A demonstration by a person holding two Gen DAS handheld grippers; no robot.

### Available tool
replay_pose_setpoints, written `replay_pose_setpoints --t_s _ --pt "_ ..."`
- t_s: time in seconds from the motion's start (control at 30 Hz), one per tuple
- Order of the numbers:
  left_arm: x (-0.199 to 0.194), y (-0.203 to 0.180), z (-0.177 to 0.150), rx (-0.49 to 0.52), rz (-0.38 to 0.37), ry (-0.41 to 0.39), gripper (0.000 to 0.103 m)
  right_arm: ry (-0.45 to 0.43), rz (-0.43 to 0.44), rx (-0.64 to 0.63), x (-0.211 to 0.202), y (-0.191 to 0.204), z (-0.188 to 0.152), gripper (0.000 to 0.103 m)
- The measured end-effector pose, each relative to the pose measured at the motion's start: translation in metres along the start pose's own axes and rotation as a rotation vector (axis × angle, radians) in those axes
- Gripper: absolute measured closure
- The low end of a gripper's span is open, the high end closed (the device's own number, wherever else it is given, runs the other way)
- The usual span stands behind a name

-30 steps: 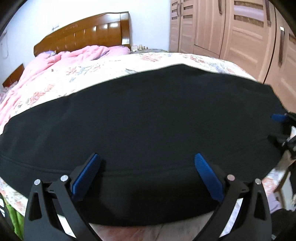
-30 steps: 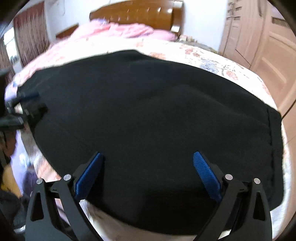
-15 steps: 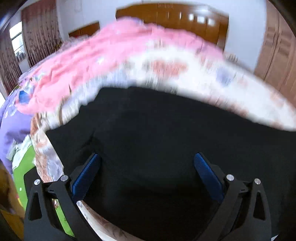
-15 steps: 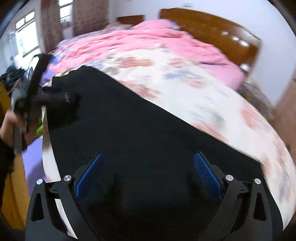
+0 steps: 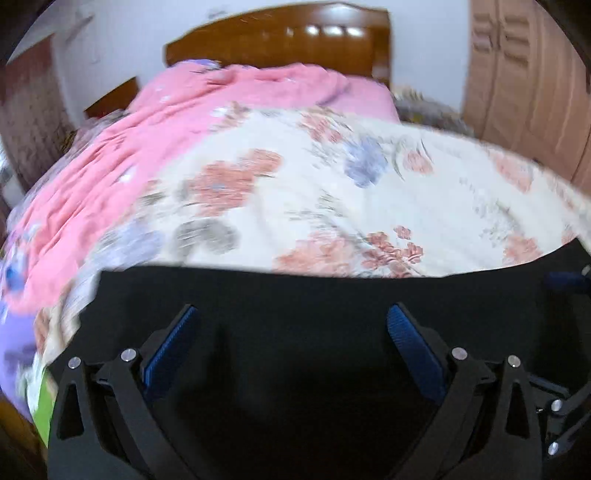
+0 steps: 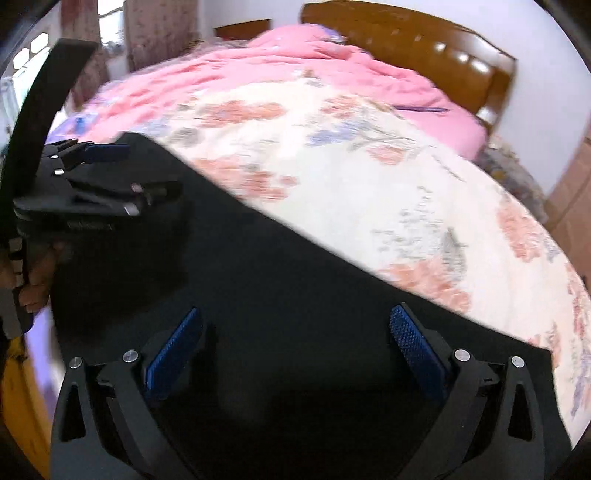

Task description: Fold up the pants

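The black pants [image 5: 295, 314] lie flat on the floral bedspread [image 5: 332, 206] at the near edge of the bed; in the right wrist view the pants [image 6: 277, 280] run from upper left to lower right. My left gripper [image 5: 290, 343] is open and empty, low over the pants near their left end. My right gripper [image 6: 295, 343] is open and empty over the near part of the pants. The left gripper also shows in the right wrist view [image 6: 122, 173], held by a hand over the pants' far left corner. The right gripper's blue tip shows at the right edge of the left wrist view [image 5: 565, 280].
A pink quilt [image 5: 184, 122] is bunched toward the wooden headboard [image 5: 280, 40]. Wooden wardrobe doors [image 5: 524, 81] stand at the right. Purple and green bedding [image 5: 22, 354] hangs at the bed's left edge. A curtain [image 6: 155, 33] and window are at the far left.
Both grippers have swung left and turned toward the headboard, so less of the pants shows. The two grippers now sit closer together over the pants' left part. Both stayed open.
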State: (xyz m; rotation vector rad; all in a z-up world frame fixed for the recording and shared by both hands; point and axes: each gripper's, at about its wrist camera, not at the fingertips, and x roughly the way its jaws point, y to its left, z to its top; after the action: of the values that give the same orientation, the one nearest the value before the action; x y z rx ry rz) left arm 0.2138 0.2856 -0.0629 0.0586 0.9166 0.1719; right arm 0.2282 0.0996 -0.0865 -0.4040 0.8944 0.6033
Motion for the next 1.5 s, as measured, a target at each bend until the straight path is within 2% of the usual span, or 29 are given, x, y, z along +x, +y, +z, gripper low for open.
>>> replay_pose_setpoints --t_s 0.03,0.07,0.13,0.2,0.27,0.37,0.4,0.43,0.5,0.53,0.67,0.7,0.77,0.8,0.83,0.93,1.03,1.13,1.23,1.3,1.33,1.43,1.5 --pt "0.01 -0.003 0.001 0.022 0.022 0.01 0.001 0.022 -0.021 0.004 0.009 -0.009 -0.004 0.004" --pt "0.015 -0.001 0.0 0.014 0.001 -0.019 0.001 -0.009 0.013 0.009 0.008 -0.018 -0.009 0.004" --pt "0.022 0.024 -0.003 -0.109 -0.077 0.019 0.001 -0.003 0.025 0.02 0.005 -0.03 -0.012 0.004" --pt "0.027 0.036 -0.012 -0.137 -0.008 0.016 0.001 -0.002 0.021 0.013 0.004 -0.034 -0.013 0.004" --pt "0.026 0.042 -0.02 -0.151 -0.03 -0.014 0.001 -0.019 -0.012 0.016 -0.002 -0.031 -0.014 0.005" --pt "0.024 0.029 -0.019 -0.09 0.049 -0.029 0.001 -0.074 -0.127 0.077 -0.014 -0.037 -0.016 0.005" --pt "0.023 0.024 -0.019 -0.069 0.077 -0.036 0.001 -0.061 -0.147 0.113 -0.016 -0.045 -0.021 0.005" --pt "0.022 0.023 -0.019 -0.06 0.09 -0.04 0.001 -0.018 -0.125 0.18 -0.011 -0.056 -0.025 0.004" --pt "0.021 0.025 -0.02 -0.067 0.083 -0.04 0.001 -0.015 -0.091 0.188 -0.013 -0.065 -0.026 0.004" --pt "0.022 0.029 -0.021 -0.086 0.062 -0.037 0.001 -0.01 -0.099 0.155 -0.012 -0.064 -0.026 0.004" --pt "0.024 0.035 -0.022 -0.109 0.031 -0.033 0.001 -0.011 -0.09 0.164 -0.013 -0.067 -0.025 0.004" --pt "0.024 0.035 -0.022 -0.107 0.033 -0.033 0.001 -0.002 -0.094 0.165 -0.013 -0.066 -0.025 0.005" --pt "0.025 0.035 -0.022 -0.108 0.032 -0.032 0.001 0.017 -0.158 0.163 -0.024 -0.053 -0.024 0.005" --pt "0.025 0.035 -0.022 -0.109 0.03 -0.031 0.001 0.009 -0.149 0.152 -0.028 -0.048 -0.025 0.005" --pt "0.026 0.036 -0.023 -0.113 0.024 -0.03 0.001 -0.002 -0.121 0.124 -0.038 -0.039 -0.032 0.005" --pt "0.027 0.037 -0.024 -0.123 0.01 -0.028 0.001 0.05 -0.108 0.093 -0.043 -0.03 -0.057 0.005" --pt "0.028 0.038 -0.024 -0.124 0.005 -0.029 0.001 0.066 -0.039 0.151 -0.059 -0.047 -0.094 0.005" --pt "0.029 0.039 -0.024 -0.123 0.002 -0.031 0.001 0.071 -0.109 0.188 -0.083 -0.063 -0.119 0.005" --pt "0.029 0.036 -0.024 -0.111 0.016 -0.033 0.001 0.041 -0.137 0.24 -0.109 -0.083 -0.144 0.005" --pt "0.028 0.033 -0.023 -0.091 0.04 -0.033 0.001 0.101 -0.191 0.273 -0.106 -0.103 -0.17 0.004" --pt "0.027 0.031 -0.022 -0.078 0.056 -0.034 0.001 0.055 -0.129 0.315 -0.114 -0.112 -0.184 0.004" --pt "0.026 0.026 -0.022 -0.054 0.092 -0.038 0.001 0.059 -0.127 0.279 -0.133 -0.116 -0.208 0.004" --pt "0.026 0.025 -0.021 -0.047 0.102 -0.038 0.001 0.052 -0.107 0.306 -0.148 -0.124 -0.227 0.004"
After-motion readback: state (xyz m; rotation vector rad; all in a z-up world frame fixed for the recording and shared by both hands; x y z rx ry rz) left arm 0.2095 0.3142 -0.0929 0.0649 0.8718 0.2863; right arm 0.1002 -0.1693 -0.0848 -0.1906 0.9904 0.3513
